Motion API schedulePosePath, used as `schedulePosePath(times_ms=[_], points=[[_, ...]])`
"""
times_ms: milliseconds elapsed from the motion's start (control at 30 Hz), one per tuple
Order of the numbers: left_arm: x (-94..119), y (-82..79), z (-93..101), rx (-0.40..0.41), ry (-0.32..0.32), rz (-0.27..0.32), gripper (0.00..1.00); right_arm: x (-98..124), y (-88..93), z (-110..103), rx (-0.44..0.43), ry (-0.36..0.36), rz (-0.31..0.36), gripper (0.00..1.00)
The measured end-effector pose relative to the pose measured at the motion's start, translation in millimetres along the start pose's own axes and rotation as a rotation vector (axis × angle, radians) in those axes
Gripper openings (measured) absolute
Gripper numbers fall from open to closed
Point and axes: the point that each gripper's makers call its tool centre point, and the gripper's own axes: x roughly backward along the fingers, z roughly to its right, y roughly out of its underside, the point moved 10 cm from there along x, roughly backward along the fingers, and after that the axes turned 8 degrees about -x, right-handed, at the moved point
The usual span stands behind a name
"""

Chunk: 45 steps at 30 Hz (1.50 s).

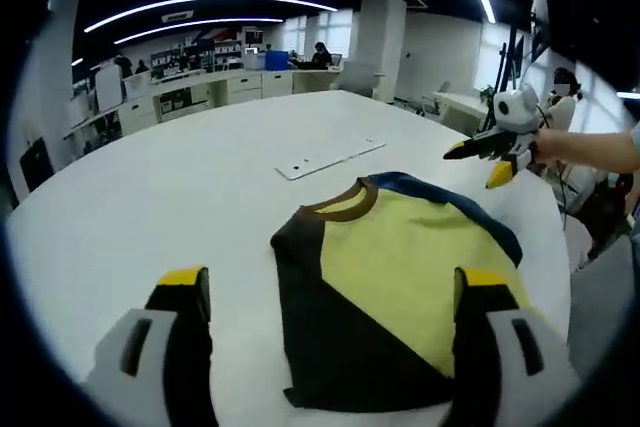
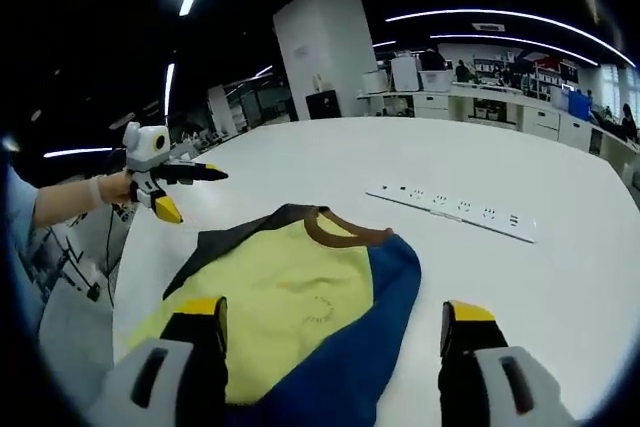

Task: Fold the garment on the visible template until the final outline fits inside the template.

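Note:
A shirt with a yellow front, brown collar, dark left panel and blue right edge lies flat on the white round table. My left gripper hovers open just before its hem, one jaw on each side of it and nothing between them. Past the shirt's blue side, a hand holds my right gripper open in the air. In the right gripper view the shirt lies below my open right gripper. There the left gripper hangs open beyond the shirt's dark side.
A white power strip lies on the table beyond the collar. The table's edge runs close to the shirt's blue side. Office desks, a column and seated people fill the background.

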Motion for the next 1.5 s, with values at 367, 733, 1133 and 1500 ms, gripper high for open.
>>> schedulePosePath(times_ms=[367, 733, 1133, 1500], points=[[30, 12.0, 15.2, -0.005, -0.004, -0.002, 0.97, 24, 20.7, -6, -0.015, 0.024, -0.013, 0.84], [59, 20.1, 33.0, -0.006, -0.018, 0.010, 0.95, 48, 36.2, -16, -0.044, 0.034, 0.012, 0.81], [77, 29.4, 48.5, 0.012, -0.015, 0.025, 0.93, 70, 55.4, -28, -0.085, 0.065, 0.030, 0.79], [85, 32.3, 51.2, 0.006, -0.005, 0.035, 0.93, 78, 70.2, -25, -0.122, 0.095, 0.023, 0.77]])
